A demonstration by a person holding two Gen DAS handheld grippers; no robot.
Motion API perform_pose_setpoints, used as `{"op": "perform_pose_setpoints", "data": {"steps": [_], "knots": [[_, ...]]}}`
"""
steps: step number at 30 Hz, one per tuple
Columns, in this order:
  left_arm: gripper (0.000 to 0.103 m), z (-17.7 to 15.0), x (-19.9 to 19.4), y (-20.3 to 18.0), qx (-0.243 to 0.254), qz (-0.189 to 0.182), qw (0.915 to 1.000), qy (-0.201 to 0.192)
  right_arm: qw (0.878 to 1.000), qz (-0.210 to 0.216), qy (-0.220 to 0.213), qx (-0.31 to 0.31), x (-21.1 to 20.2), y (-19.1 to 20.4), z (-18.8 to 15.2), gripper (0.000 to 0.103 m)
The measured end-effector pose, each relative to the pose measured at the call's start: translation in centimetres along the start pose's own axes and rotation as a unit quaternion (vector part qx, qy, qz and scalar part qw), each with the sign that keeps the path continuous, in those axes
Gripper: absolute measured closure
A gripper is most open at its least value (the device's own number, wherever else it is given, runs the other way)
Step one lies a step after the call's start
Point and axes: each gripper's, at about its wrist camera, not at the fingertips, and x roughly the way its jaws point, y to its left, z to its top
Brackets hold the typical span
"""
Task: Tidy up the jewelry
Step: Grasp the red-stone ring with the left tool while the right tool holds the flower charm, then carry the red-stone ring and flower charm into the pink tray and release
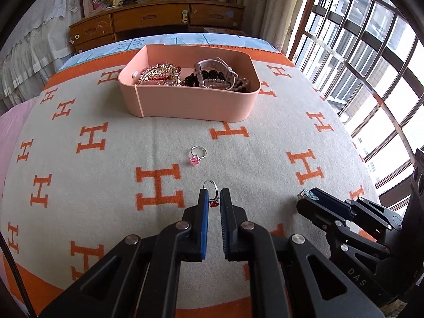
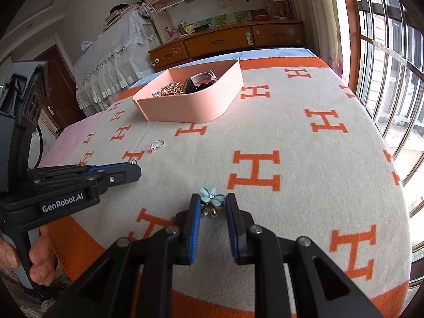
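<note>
A pink tray (image 1: 185, 103) on the blanket holds necklaces, bead bracelets and a watch; it also shows in the right wrist view (image 2: 185, 108). A ring with a pink stone (image 1: 197, 155) lies on the blanket in front of it, seen too in the right wrist view (image 2: 156, 145). My left gripper (image 1: 214, 194) has narrowly parted jaws around a silver ring with a red stone (image 1: 212, 194). My right gripper (image 2: 212, 201) is open around a blue flower ornament (image 2: 210, 195) lying on the blanket. The right gripper also shows in the left wrist view (image 1: 307, 194).
The orange and grey H-pattern blanket (image 1: 265, 159) covers the bed. A wooden dresser (image 1: 159, 21) stands behind the bed, and barred windows (image 1: 371, 66) run along the right. A hand (image 2: 34, 254) holds the left gripper's handle.
</note>
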Motion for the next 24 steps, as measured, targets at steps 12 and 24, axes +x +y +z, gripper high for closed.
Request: {"op": "perform_pose_setpoints", "data": {"steps": [12,24], "knots": [[0.097,9.8,-4.9,3.5,0.005,-0.019,0.9991,-0.038,0.999,0.024,-0.034,-0.018,-2.6,3.0,7.6,0.084],[0.097,21.1,3.8,7.3,-0.06,-0.06,0.9959,0.033,0.998,0.049,0.014,0.041,5.7,1.5,20.8,0.084]]}}
